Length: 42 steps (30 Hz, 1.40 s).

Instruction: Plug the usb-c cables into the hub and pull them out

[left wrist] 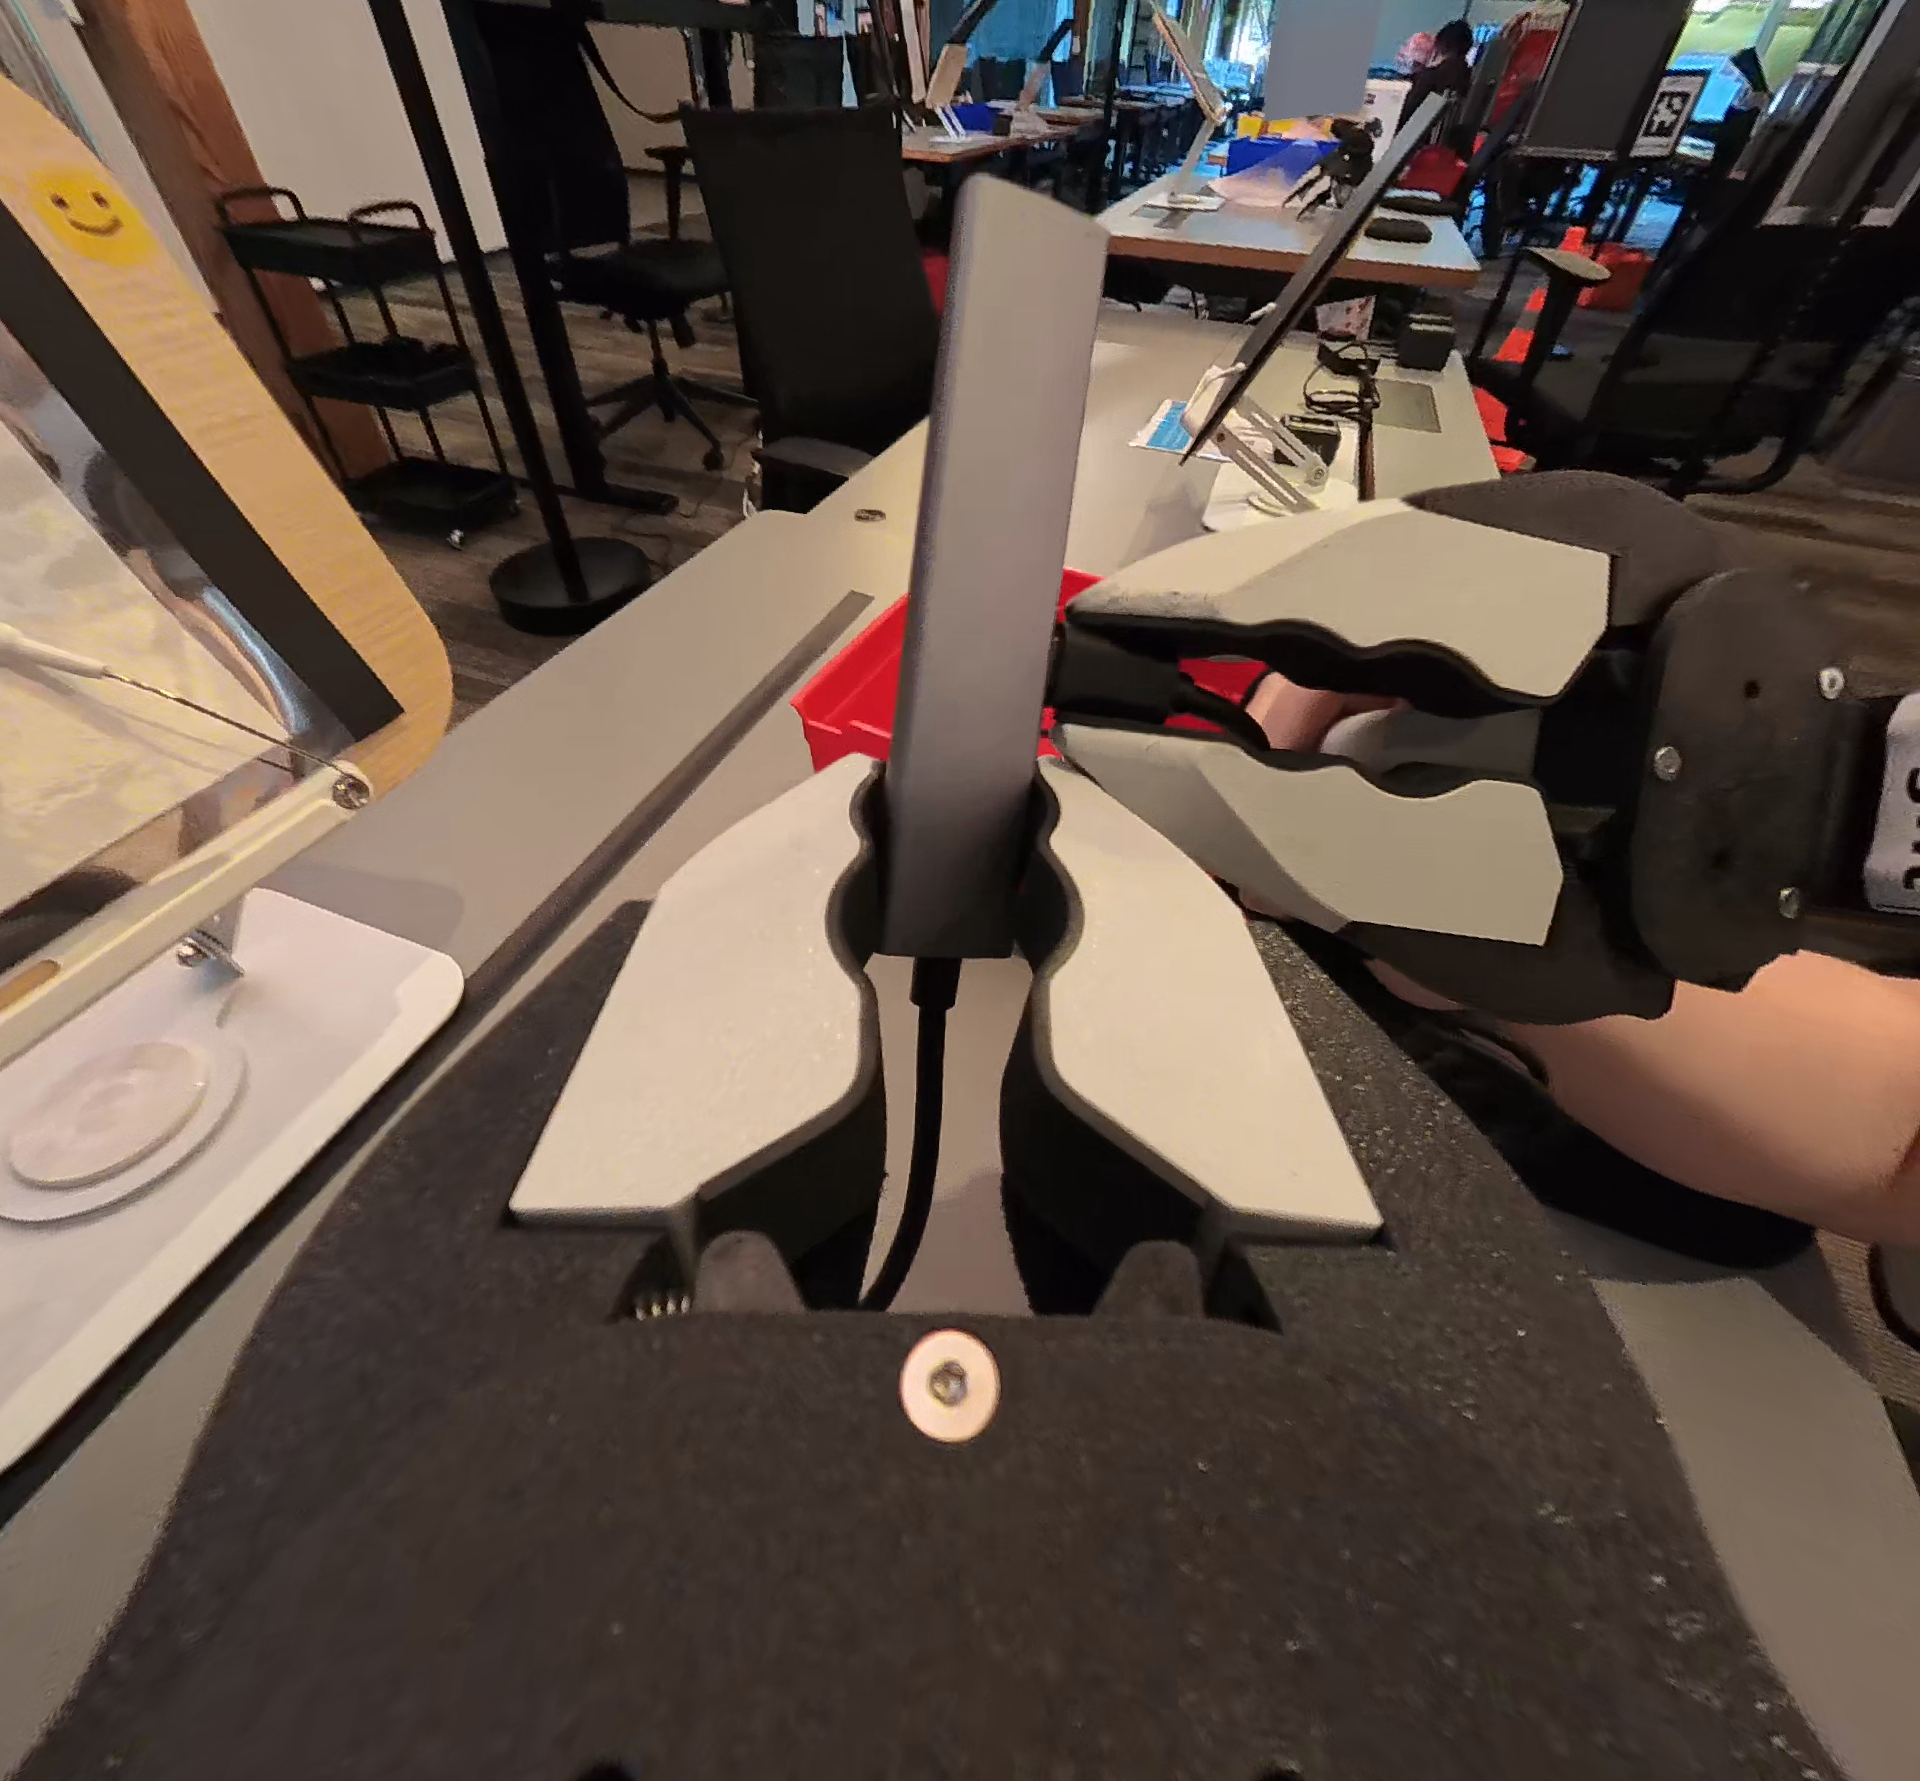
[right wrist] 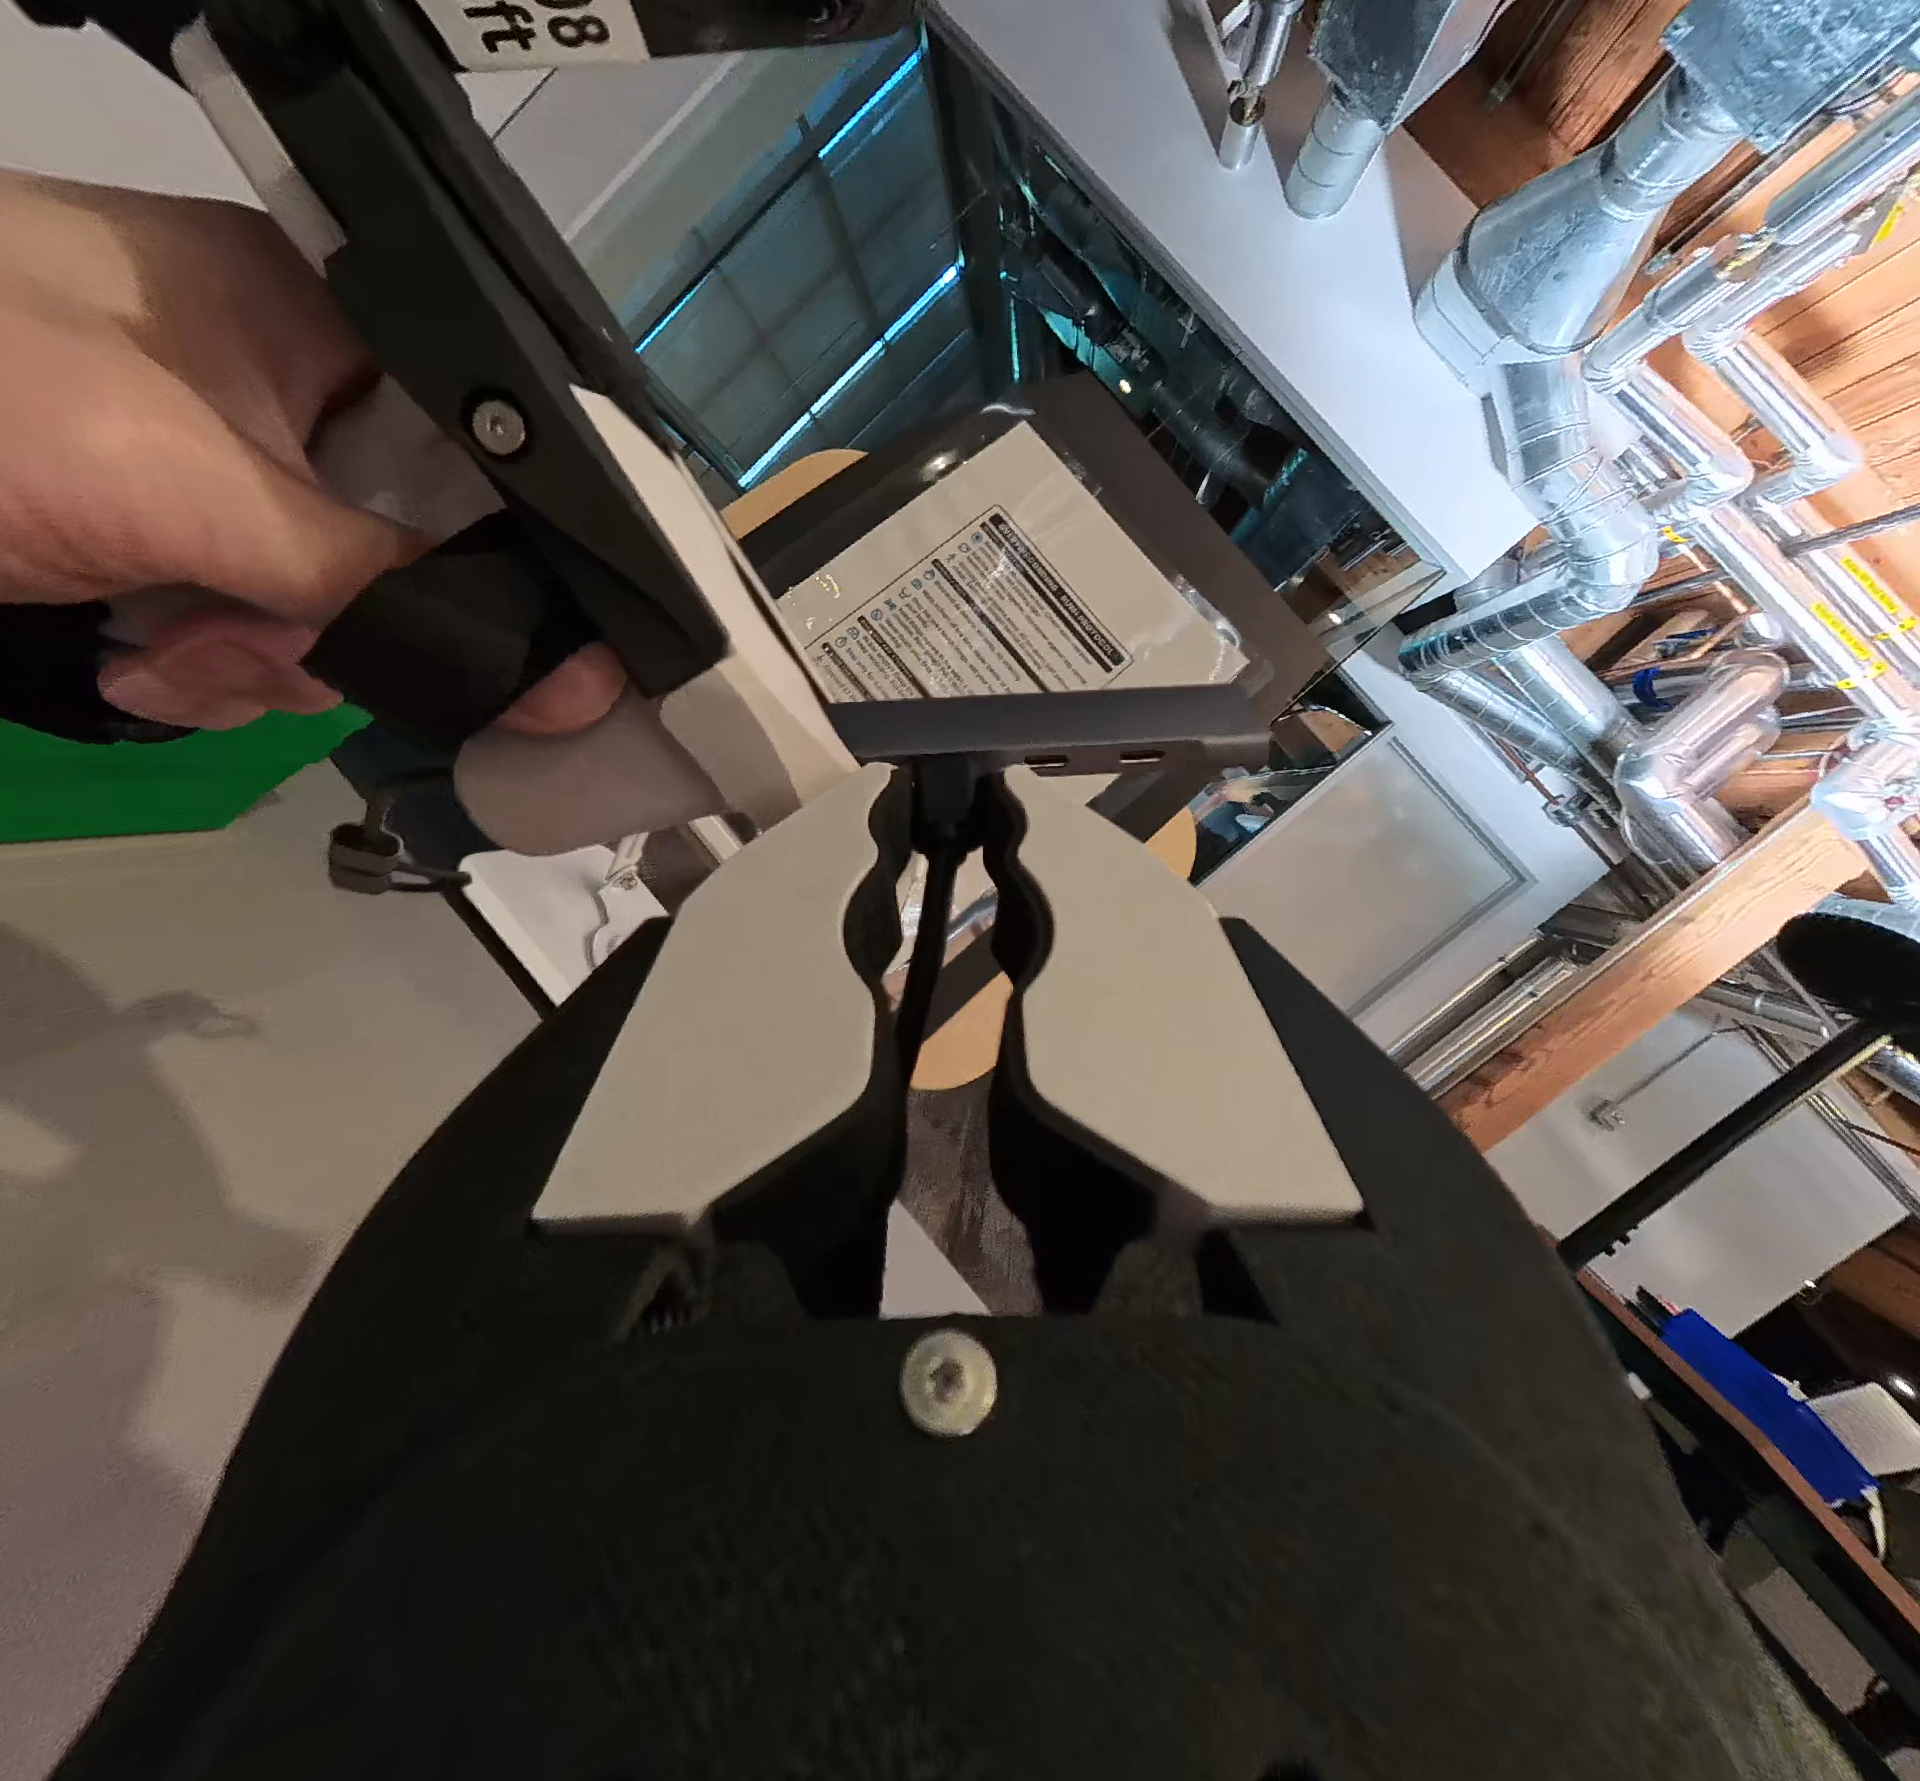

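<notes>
**Two grippers meet at one hub**

Left gripper (left wrist: 951, 801) is clamped on the lower end of the grey hub (left wrist: 987, 588), which stands upright above the desk (left wrist: 644, 692). Right gripper (right wrist: 940, 796) pinches a black cable (right wrist: 925, 952) by its plug, set against the hub's port edge. Red bin (left wrist: 847, 703) sits behind.

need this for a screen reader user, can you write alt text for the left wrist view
The left gripper holds a dark grey hub upright between its fingers, a black cable hanging from the hub's lower end. The right gripper comes in from the right, pinching a black plug against the hub's side, above a grey desk with a red bin.
</notes>
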Tool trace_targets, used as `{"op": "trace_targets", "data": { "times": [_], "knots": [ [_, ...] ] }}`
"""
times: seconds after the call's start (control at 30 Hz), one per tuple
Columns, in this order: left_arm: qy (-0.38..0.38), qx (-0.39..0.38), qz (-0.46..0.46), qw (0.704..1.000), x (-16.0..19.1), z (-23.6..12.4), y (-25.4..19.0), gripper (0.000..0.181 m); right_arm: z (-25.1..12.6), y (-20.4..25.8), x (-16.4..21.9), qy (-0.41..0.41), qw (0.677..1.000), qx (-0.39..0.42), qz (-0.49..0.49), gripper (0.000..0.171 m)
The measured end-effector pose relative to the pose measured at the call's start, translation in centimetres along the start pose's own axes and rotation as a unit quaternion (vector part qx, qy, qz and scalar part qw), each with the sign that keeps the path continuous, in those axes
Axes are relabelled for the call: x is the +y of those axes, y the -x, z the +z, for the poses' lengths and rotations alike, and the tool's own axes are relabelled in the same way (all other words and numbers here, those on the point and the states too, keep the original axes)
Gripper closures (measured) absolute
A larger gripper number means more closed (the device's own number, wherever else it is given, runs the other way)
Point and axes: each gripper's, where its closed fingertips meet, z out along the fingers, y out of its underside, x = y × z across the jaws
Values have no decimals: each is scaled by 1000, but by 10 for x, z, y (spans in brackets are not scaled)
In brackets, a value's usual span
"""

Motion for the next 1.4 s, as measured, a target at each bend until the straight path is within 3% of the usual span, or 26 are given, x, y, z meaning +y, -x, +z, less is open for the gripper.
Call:
{"op": "trace_targets", "data": {
  "times": [0.03,0.7,0.77,0.8,0.87,1.0,1.1,1.17,1.3,1.4],
  "knots": [
    [-3,0,1,1000,-1,0,-1,159,0,0,-1,1,1000,1,-1,157],
    [-17,-33,34,999,-16,-16,-8,156,-8,-4,-24,-24,999,34,-21,157],
    [-71,-181,17,981,-30,-49,42,160,-21,-7,-40,-74,996,48,-26,158],
    [-124,-193,-22,973,-42,-80,59,161,-24,-10,-43,-71,995,55,-35,158],
    [-214,-67,-110,968,-66,-118,51,161,-20,-11,-39,-68,997,42,10,157],
    [-119,-67,-49,989,-57,-110,35,161,-11,-4,-35,-45,999,10,7,157],
    [-122,-44,-27,991,-61,-104,20,161,-9,-12,-27,-28,996,-48,65,157],
    [-122,-20,-16,992,-60,-100,14,161,-16,-38,-23,-22,995,-35,90,157],
    [-119,102,-22,987,-60,-93,-19,158,-32,-52,-17,-47,980,-180,67,157],
    [-102,142,-7,985,-57,-90,-35,159,-42,-70,8,-25,963,-266,45,157]
  ]
}}
